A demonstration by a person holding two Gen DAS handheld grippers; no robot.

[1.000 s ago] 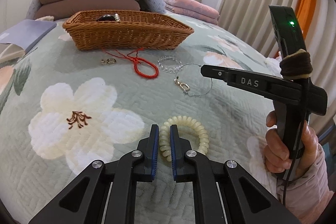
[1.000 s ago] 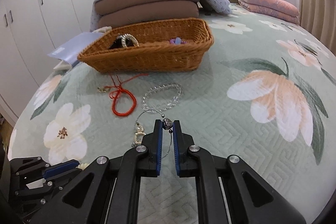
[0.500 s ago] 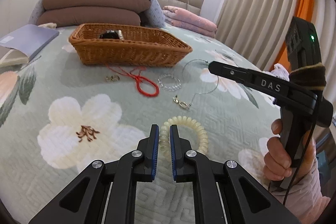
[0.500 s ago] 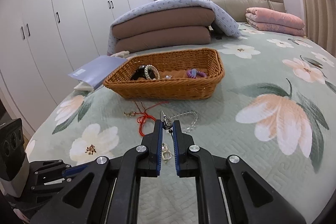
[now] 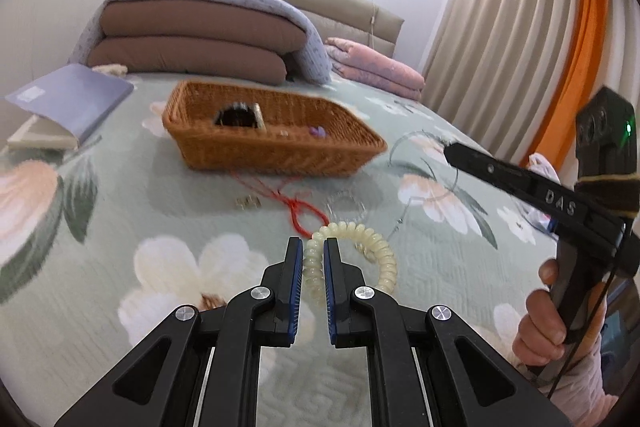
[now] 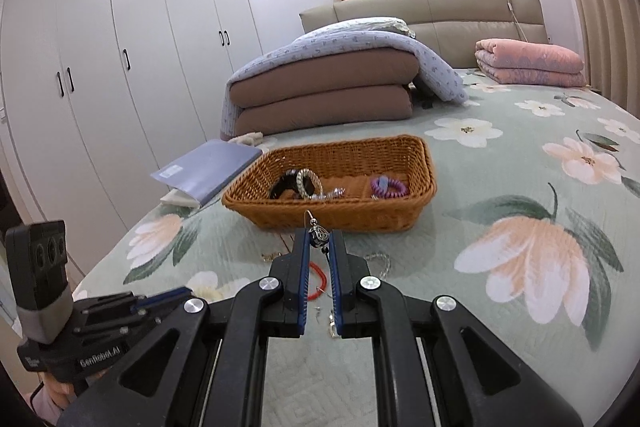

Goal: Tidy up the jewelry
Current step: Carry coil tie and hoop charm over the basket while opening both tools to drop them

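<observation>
Left gripper (image 5: 311, 259) fingers pinch the coil bracelet (image 5: 352, 259); right gripper (image 6: 320, 241) fingers clamp a wire necklace (image 6: 320, 235), both above the bed. Its dangling clasp could snag the basket (image 6: 340, 211) rim

My left gripper (image 5: 312, 251) tilted downward, jaws nearly closed — pinching a cream coiled spiral bracelet (image 5: 376, 251), my right gripper (image 6: 320, 239) clamped on a thin silver wire necklace's bead (image 6: 319, 235), right hand (image 5: 548, 323) wrapped round its handle
</observation>
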